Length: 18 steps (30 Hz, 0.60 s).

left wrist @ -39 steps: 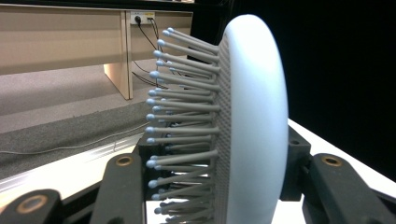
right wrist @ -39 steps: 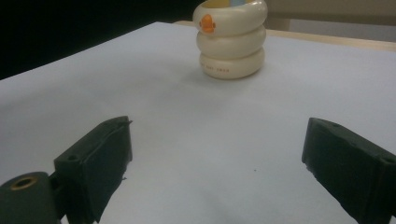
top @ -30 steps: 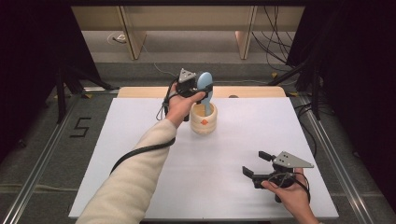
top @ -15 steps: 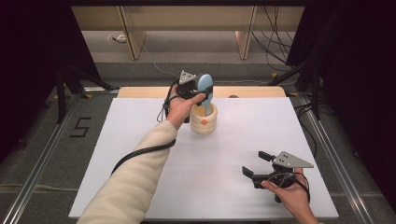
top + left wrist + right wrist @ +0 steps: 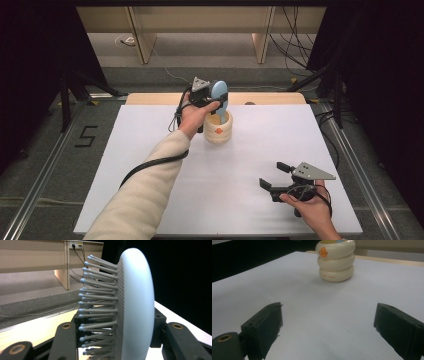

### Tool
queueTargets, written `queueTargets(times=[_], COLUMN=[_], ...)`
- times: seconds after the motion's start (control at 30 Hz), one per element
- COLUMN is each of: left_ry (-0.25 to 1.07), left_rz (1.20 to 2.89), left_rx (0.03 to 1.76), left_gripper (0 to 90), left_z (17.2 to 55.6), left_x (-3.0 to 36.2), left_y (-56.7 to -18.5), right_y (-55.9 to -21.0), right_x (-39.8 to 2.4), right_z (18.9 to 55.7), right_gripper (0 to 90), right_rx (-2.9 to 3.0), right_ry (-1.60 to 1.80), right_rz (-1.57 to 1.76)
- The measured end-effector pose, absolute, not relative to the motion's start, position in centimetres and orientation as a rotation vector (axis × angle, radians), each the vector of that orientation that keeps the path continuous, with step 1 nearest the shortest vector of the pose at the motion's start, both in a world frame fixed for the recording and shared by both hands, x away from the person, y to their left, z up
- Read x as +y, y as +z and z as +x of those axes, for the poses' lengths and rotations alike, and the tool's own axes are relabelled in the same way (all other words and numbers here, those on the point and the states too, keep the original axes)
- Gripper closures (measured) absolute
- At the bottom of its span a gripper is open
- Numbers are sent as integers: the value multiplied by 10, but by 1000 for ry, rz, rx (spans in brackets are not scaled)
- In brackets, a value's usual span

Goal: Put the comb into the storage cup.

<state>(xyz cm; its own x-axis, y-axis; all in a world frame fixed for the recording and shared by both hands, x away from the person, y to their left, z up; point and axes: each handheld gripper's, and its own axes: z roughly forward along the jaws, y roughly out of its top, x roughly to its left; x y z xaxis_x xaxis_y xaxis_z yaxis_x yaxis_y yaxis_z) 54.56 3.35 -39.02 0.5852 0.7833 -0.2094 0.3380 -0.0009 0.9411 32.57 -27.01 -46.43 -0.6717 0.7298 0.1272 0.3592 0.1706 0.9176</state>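
High view: left gripper (image 5: 212, 100) holds the pale blue oval plastic hairbrush (image 5: 219, 93) upright over the cream ribbed ring-stacked cup (image 5: 218, 129) at the white table's (image 5: 250, 150) far side; right gripper (image 5: 274, 176) rests near the front edge, jaws wide. Left gripper view: jaws clamp the hairbrush (image 5: 135, 305), bristles leftward. Right gripper view: jaws wide apart, nothing between; cup (image 5: 336, 261) stands ahead

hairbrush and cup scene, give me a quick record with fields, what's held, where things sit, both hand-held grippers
held item: pale blue hairbrush, bristles out to one side
holder: left hand-held gripper, shut on the brush head
brush position: upright, handle down inside the cup
cup: cream ringed cup with an orange mark, standing on the white table, far middle
right hand-held gripper: open, nothing between its jaws, low over the near right of the table
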Motion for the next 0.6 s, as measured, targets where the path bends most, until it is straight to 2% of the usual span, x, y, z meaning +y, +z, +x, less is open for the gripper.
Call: queueTargets(times=[0.6], left_ry=[442], left_rz=[1581], left_rx=[985], left_gripper=[494], left_z=[545], left_x=[35], left_y=[-395], right_y=[-464], right_x=[-270], right_z=[326], right_gripper=[94], right_rx=[2111], right_ry=[1501], right_rz=[1035])
